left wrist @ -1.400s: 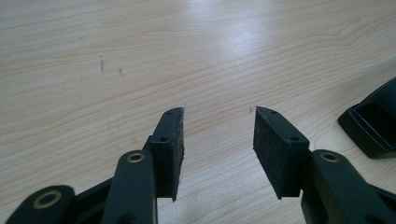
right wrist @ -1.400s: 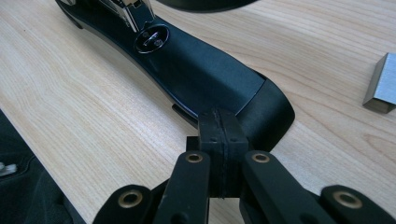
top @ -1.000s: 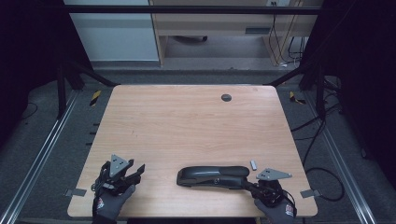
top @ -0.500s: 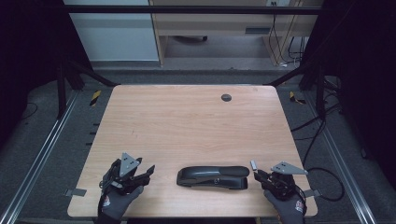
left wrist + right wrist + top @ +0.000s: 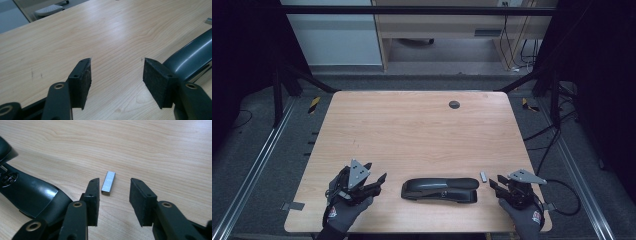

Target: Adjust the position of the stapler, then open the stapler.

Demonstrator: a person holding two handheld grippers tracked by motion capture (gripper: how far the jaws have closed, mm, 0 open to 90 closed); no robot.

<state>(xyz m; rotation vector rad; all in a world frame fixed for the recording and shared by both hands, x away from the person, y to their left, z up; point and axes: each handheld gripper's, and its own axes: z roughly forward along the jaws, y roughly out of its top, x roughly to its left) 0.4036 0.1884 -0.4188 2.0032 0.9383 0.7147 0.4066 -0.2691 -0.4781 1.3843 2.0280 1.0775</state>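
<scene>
A black stapler (image 5: 440, 190) lies flat near the front edge of the wooden worktop (image 5: 412, 130), with the left tool (image 5: 371, 183) just beside its left end and the right tool (image 5: 113, 195) just beyond its right end, both with jaws apart and holding nothing. A small silver strip of staples (image 5: 108, 183) lies on the wood just right of the stapler, slightly ahead of the right tool's open jaws. Judging from this, the strip is thin and low, so closing carelessly could slide it away, crumble it, or knock the stapler sideways.
</scene>
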